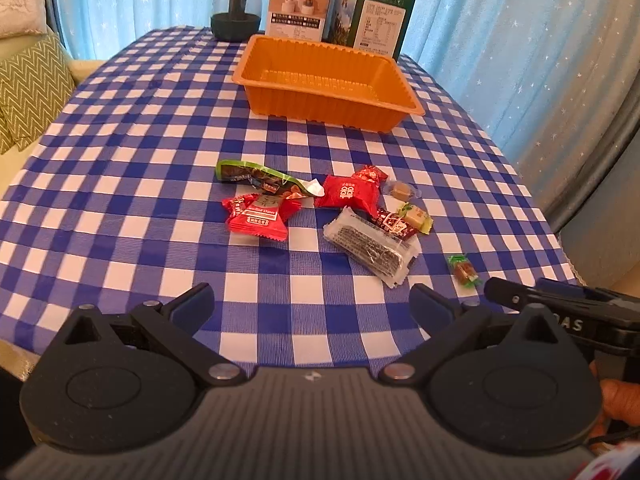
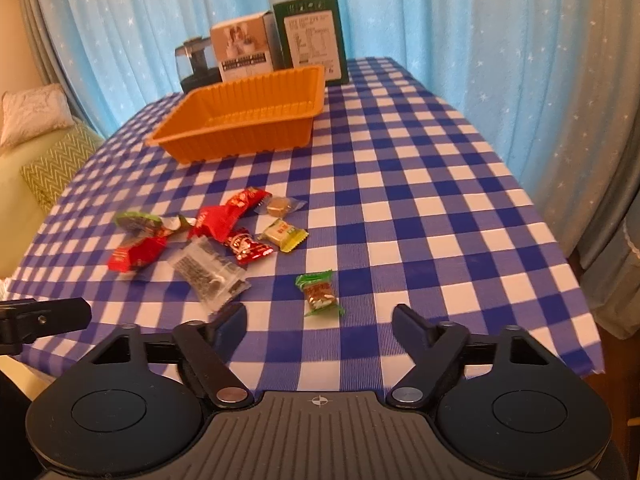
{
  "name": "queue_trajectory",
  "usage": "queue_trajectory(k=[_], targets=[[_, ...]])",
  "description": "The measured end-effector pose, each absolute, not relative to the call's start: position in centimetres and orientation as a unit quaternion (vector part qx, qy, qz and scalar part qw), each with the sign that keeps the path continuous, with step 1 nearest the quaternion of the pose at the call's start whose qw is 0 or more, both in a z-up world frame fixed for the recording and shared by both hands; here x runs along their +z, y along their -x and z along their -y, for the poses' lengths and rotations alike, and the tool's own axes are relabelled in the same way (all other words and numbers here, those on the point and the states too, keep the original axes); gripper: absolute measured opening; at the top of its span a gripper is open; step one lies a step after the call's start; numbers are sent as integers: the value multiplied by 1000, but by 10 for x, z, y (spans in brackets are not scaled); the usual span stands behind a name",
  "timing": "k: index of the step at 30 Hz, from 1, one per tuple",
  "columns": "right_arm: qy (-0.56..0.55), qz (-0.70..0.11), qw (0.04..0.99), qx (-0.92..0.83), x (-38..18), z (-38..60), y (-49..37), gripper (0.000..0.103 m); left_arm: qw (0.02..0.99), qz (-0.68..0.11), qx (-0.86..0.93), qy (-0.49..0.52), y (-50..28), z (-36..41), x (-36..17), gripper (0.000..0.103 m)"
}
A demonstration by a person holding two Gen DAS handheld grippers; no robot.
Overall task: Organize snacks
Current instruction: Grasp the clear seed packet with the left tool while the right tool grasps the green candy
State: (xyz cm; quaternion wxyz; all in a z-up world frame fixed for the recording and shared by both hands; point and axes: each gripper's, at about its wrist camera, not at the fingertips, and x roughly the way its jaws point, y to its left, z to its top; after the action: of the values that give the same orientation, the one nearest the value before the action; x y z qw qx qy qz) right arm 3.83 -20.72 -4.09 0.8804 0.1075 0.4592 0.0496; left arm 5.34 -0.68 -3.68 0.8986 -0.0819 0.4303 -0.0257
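Several wrapped snacks lie in a loose pile on the checked tablecloth: a red packet point(image 1: 256, 218), a second red packet point(image 1: 351, 193), a clear packet with a dark bar point(image 1: 372, 246), a green long packet point(image 1: 260, 178), and a small green-ended candy point(image 1: 464, 271) point(image 2: 319, 292) set apart. An empty orange tray point(image 1: 332, 80) point(image 2: 244, 116) stands beyond them. My left gripper point(image 1: 312, 304) is open, low over the cloth in front of the pile. My right gripper point(image 2: 320, 320) is open, just in front of the small candy.
A dark glass jar point(image 1: 237, 10) and three upright boxes point(image 1: 300, 8) stand behind the tray at the table's far edge. Blue starred curtains hang behind. A sofa with cushions point(image 1: 28, 84) is to the left. The table edge drops off on the right point(image 2: 592, 360).
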Motion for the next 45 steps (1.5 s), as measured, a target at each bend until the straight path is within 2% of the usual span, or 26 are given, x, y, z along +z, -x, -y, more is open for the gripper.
queue_trajectory(k=[6,13,15,16,25,33,41,45], targets=[[-98,-478,870,62,-70,207,-65,51,892,-442,-33,84,-72,9,-56,101],[-72,-486,868,70,-89,203,-84,38,884,-455,-48,91,-87,14,-71,94],[-65,-485,869,70,-89,202,-86,30,883,-457,-50,93,-89,15,-73,92],[-61,-486,869,71,-89,201,-87,20,882,-458,-52,95,-90,16,-74,92],[-37,-479,870,109,-89,173,-92,21,881,-459,-40,105,-94,10,-77,89],[-42,-472,851,225,-85,146,-83,21,885,-451,-23,111,-96,-4,-73,89],[-84,-465,874,112,-79,177,-79,20,880,-453,-58,132,-113,14,-83,77],[-99,-459,879,82,-75,194,-81,21,884,-443,-63,134,-126,30,-92,75]])
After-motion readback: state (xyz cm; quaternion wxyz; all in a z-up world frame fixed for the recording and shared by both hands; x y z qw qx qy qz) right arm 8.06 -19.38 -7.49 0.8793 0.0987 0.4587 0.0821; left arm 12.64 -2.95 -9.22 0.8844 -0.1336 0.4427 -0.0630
